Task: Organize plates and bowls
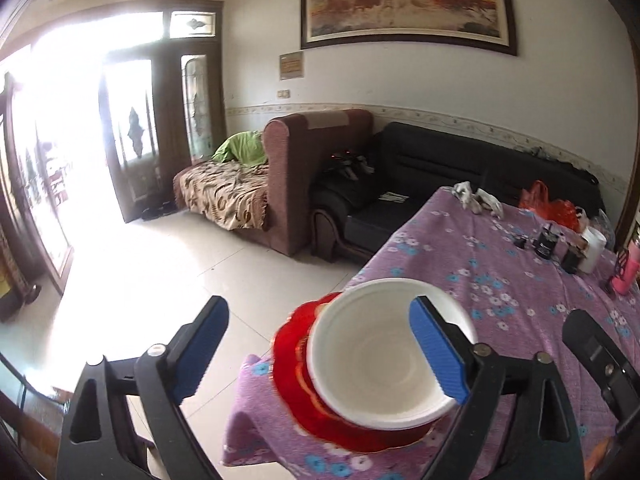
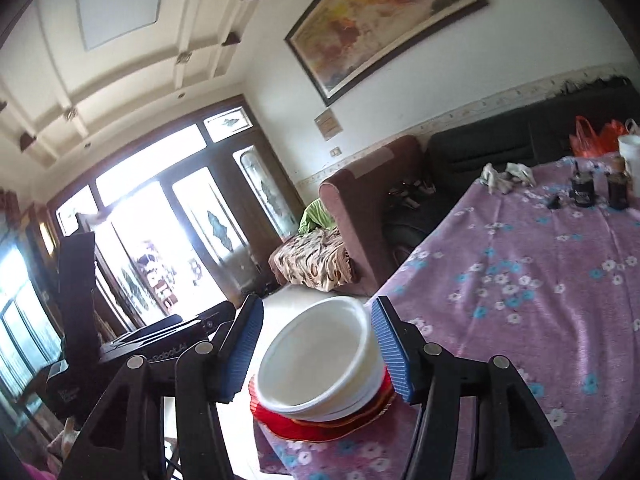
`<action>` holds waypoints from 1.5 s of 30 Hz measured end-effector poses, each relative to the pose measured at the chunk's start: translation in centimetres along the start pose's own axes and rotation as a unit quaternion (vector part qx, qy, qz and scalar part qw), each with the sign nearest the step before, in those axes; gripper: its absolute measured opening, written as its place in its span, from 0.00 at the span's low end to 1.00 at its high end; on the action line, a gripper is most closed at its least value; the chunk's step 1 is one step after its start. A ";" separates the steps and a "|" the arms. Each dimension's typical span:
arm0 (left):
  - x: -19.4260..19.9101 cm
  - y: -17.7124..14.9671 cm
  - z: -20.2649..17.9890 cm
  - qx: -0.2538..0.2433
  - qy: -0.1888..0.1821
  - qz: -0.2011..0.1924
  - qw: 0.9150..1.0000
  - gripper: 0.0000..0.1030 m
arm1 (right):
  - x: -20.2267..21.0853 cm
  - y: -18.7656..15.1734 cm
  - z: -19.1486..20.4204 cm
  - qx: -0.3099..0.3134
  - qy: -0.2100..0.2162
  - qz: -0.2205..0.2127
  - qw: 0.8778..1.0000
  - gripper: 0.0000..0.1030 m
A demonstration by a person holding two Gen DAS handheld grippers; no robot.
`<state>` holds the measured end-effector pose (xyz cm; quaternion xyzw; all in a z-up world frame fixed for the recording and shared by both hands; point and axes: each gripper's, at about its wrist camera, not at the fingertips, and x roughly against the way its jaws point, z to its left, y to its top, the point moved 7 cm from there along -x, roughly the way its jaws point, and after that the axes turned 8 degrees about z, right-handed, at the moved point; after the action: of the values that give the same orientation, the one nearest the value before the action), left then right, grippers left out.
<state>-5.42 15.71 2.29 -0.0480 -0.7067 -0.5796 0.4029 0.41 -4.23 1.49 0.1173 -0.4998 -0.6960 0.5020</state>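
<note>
Bowls (image 2: 320, 364) sit nested on red plates (image 2: 320, 426) at the worktop (image 2: 540, 280) corner; both tongs, left (image 1: 316, 356) and right (image 2: 316, 348), gape empty. Stacking looks finished; next, clean withdrawal.

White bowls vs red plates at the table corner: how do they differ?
Colour: the bowls are plain white, the plates red with gold trim.
Shape: the bowls are deep with tall walls; the plates are flat with a wavy rim.
Position: the bowls sit on top, the plates underneath on the floral tablecloth.
Width: the plates stick out past the bowls' base.
Shared: both are nested stacks at the same table corner, neither held by a tool.
</note>
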 end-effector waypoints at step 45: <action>-2.2 -1.0 4.3 0.029 -0.118 0.044 0.992 0.92 | -2.9 -2.4 2.6 0.027 -0.041 0.020 0.999 0.59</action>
<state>-6.75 19.97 0.11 -0.1356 -0.7626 -0.5311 0.3434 -1.40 -0.38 -0.24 0.0920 -0.5411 -0.6761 0.4916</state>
